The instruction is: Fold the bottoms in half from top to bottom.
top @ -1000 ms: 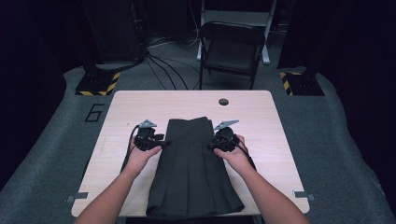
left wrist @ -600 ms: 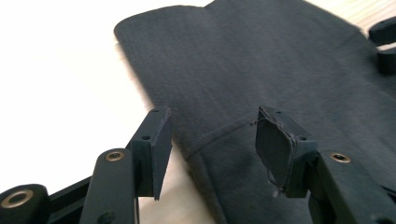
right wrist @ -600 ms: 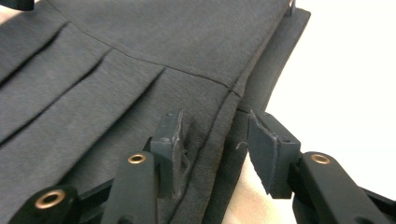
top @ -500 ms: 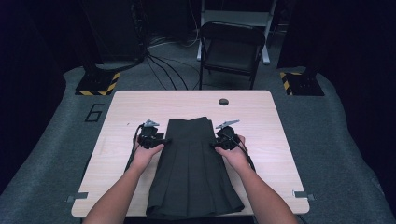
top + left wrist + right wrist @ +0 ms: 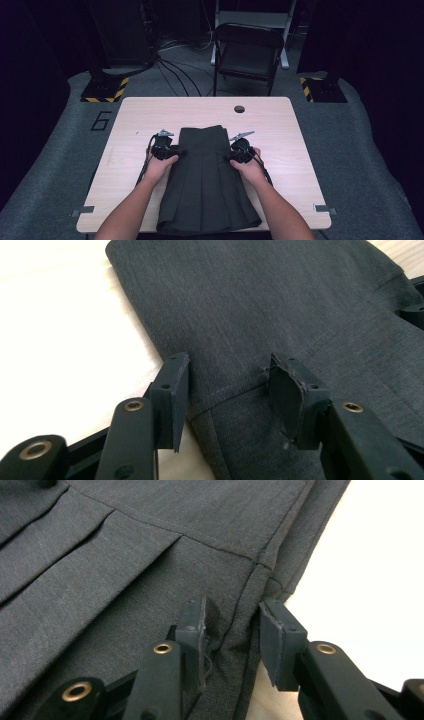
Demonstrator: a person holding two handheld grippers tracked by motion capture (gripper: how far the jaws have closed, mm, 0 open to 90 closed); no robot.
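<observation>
Pleated skirt (image 5: pixel 205 180), dark grey, is being shown lying flat on the middle of a pale wooden desk (image 5: pixel 300 150). Its long axis is running from the waistband, at the far end, to the wider hem, which is being let hang slightly over the near edge by the person's forearms.

The left gripper (image 5: pixel 172 152) is being held at the skirt's left edge and the right gripper (image 5: pixel 234 155) at its right edge, both just below the waistband, so that the garment is lying between the two and each hand is equally near its own side.

In the left gripper view, the fingers (image 5: pixel 175 390) are being held about half open and have just been closing; the left side edge and the waistband seam of the skirt (image 5: pixel 260 315) are lying between them, but the cloth is not seen to be pressed yet.

In the right gripper view, the fingers (image 5: pixel 192 630) are standing fairly close together and have likewise just been closing; the skirt's side seam (image 5: pixel 235 630) is bunching up between them, though a gap is remaining at the outer pad, so a firm hold is not being shown.

A folding chair (image 5: pixel 247 50) is standing beyond the desk.
</observation>
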